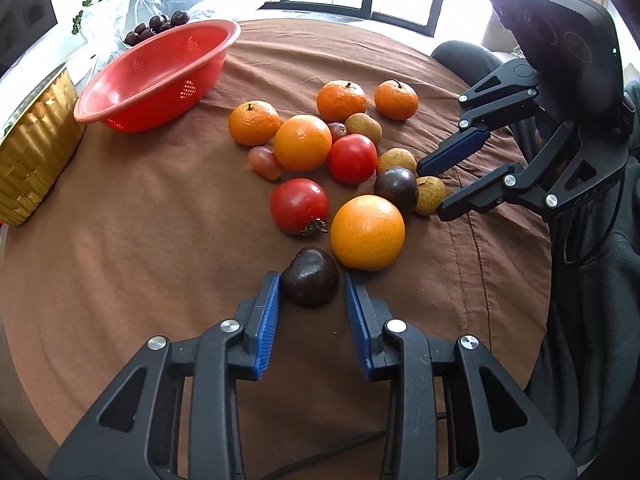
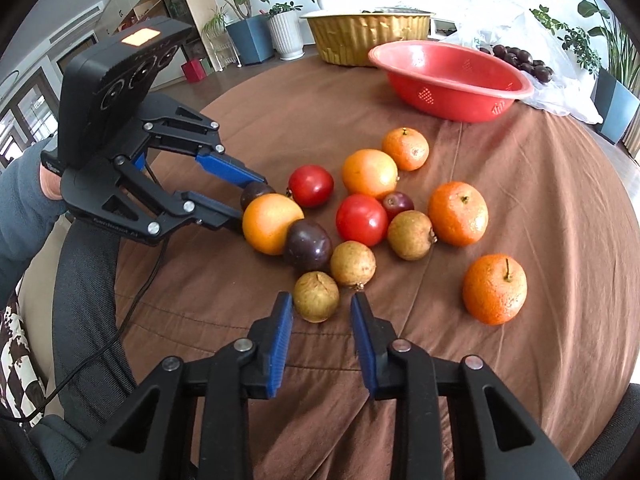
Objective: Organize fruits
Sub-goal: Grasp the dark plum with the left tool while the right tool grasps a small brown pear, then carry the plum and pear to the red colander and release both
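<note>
Two blue-padded fingers of the left gripper flank a dark purple fruit on the brown tablecloth, the left pad touching, the right just clear, beside an orange. Seen from the right wrist, the right gripper likewise brackets a brown fruit, right pad slightly apart, with the red basket well beyond.

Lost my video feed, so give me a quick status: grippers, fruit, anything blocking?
Left gripper straddling dark purple round fruit, right pad clear. Right gripper around brown speckled round fruit, not clamped. Red plastic colander empty. Path clear.
</note>
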The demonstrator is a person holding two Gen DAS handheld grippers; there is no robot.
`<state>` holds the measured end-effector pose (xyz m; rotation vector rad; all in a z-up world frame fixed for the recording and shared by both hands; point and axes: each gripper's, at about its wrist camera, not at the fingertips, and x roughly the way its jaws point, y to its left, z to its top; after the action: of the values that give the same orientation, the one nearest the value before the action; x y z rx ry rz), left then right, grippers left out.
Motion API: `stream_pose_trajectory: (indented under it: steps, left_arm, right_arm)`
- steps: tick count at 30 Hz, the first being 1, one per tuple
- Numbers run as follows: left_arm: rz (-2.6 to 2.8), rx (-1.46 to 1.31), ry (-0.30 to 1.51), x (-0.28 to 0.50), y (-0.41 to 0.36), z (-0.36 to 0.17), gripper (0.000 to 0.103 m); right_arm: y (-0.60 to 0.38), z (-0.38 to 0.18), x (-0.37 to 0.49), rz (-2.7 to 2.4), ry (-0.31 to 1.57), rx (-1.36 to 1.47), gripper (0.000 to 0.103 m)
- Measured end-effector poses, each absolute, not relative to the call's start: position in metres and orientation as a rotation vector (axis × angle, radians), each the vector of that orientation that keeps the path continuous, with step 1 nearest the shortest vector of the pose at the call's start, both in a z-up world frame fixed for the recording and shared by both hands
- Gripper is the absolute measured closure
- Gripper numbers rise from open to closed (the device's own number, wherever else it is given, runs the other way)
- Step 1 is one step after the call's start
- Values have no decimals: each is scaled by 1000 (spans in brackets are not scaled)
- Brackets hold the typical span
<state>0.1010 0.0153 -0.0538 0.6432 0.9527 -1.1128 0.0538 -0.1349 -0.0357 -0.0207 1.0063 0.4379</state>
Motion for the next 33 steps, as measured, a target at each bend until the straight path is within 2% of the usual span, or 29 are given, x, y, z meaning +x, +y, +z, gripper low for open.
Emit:
stream_pose_trajectory:
  steps: [6, 12, 33]
  left_arm:
    - [-1104, 626, 950, 104, 16, -57, 73]
    - [-1066, 620, 948, 103, 14, -56, 78]
    - [-969, 549, 935, 89, 34, -38, 78]
  right_arm:
    - [-130, -38, 53, 441, 1018, -35, 73]
    - [-128, -37, 55, 444, 1019, -28, 76]
    - [-131, -29, 47, 498, 988, 17, 76]
